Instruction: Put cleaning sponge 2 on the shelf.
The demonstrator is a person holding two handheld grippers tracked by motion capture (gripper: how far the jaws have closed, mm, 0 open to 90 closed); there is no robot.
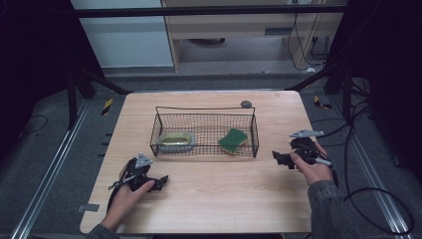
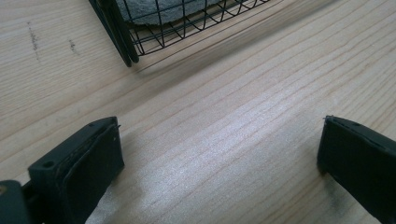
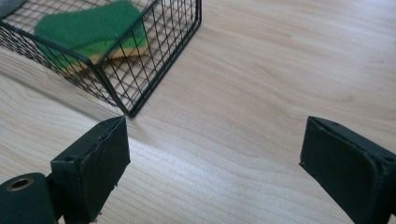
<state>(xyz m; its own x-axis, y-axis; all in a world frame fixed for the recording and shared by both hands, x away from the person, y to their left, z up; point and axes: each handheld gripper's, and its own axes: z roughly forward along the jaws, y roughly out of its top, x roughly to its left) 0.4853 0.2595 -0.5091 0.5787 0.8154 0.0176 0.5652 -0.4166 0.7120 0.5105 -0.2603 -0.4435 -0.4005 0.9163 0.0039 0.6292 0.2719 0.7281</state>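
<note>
Both tongs rested low on the desk [image 1: 209, 199], well open, jaws wide apart with only bare wood grain between them; neither held anything.

Left tongs [image 1: 160, 182] sat near the desk's front-left, right tongs [image 1: 278, 158] at the right edge, level with the basket's near side.

Wire basket [image 1: 254, 130] stood mid-desk, long axis running left to right across the desk. Black wire mesh, rectangular, open top, thin rim.

Inside, at its right end: green sponge [image 1: 233, 140], flat, wavy outline, coarse green scrub face over a yellow foam layer (seen in the right gripper view [image 3: 88, 28]). At the left end: shallow metal dish [image 1: 175, 141], oblong, dull sheen, rounded corners.

Key relation: the sponge lay ahead of and to the left of the right tongs, just past the basket's near-right corner [image 3: 128, 112]. Right tongs clearly nearer to it; left tongs nearer the dish, with the basket's near-left corner [image 2: 126, 58] ahead of them.

Judgement: either thing must be reached from above, over the rim; the mesh wall blocks a level approach.

Small grey round object [image 1: 246, 104] behind the basket, kind unclear.
</note>
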